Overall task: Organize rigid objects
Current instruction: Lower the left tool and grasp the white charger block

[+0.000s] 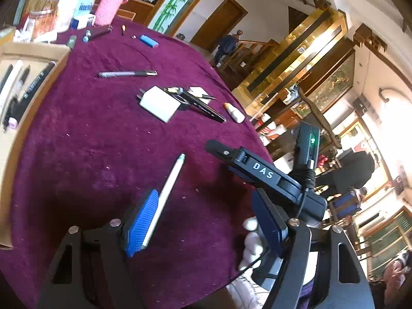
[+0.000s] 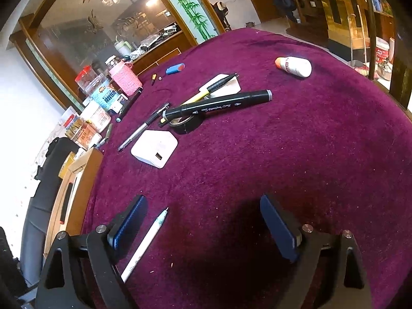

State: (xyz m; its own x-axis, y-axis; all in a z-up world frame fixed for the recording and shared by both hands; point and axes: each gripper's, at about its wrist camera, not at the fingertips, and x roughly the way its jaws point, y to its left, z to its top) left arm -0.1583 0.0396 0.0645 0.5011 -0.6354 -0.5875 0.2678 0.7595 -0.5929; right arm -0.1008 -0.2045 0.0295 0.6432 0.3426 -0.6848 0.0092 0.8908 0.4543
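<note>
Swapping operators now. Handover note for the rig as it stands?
Left gripper: open, holding nothing; the white pen lies on the cloth beside its left pad.
Right gripper: open, empty, low over the same pen.
Box at the table's left edge already holds several pens and markers.
Left on the purple cloth: white pen, black marker resting across a tape roll, charger, grey pen, yellow pen, small bottle, blue lighter.
Next, probably: grab the white pen and box it.
</note>
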